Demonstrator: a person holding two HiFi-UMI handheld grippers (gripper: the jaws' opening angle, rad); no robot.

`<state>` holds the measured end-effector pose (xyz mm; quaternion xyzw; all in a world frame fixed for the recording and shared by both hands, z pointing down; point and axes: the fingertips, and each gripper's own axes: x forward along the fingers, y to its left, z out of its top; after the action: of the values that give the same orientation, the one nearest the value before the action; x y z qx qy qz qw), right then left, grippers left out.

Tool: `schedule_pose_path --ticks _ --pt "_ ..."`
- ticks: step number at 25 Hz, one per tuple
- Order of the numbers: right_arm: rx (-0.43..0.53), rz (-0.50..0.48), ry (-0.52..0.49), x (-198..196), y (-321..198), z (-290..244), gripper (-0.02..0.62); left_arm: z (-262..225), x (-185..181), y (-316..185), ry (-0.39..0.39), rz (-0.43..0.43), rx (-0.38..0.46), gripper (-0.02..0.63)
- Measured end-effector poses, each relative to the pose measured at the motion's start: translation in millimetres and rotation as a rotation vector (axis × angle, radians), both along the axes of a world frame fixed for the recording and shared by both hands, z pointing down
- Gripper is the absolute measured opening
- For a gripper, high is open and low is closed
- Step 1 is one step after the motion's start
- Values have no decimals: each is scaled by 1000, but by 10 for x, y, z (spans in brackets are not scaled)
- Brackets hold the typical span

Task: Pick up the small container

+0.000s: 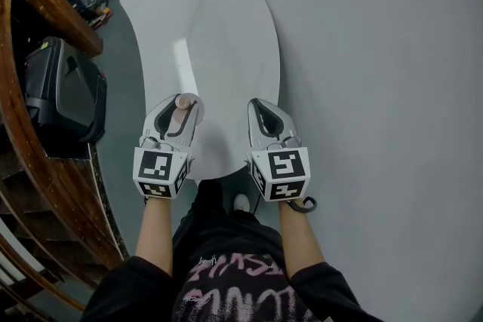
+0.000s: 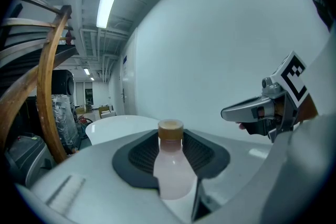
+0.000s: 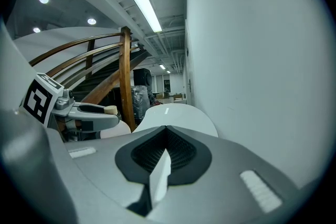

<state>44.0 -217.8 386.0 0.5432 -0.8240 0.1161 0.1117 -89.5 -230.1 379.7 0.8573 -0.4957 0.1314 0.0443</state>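
L gripper is pinching the small container. It's upright w/ its long axis vertical, tan cap up, dead centre btw the pads, over the near end of the white table. R gripper is alongside, jaws pressed together, empty. Looks like L's lift, straight up.

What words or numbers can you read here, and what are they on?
On the shirt: pink lettering, too blurred and creased to read.
On the left gripper and right gripper: only square black-and-white marker patterns, no words.
On the small container: no label shows.
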Motion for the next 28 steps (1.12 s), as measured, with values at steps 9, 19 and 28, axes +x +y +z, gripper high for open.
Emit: schedule_pose_path --ticks 9,19,28 --pt "33 -26 -5 -8 104 -168 14 -184 8 95 4 -20 32 140" --pt "75 -43 -13 -71 199 -387 14 -409 -146 239 2 -61 58 140" --pt "112 -51 -17 -104 335 -528 12 -561 -188 414 -2 -63 90 140"
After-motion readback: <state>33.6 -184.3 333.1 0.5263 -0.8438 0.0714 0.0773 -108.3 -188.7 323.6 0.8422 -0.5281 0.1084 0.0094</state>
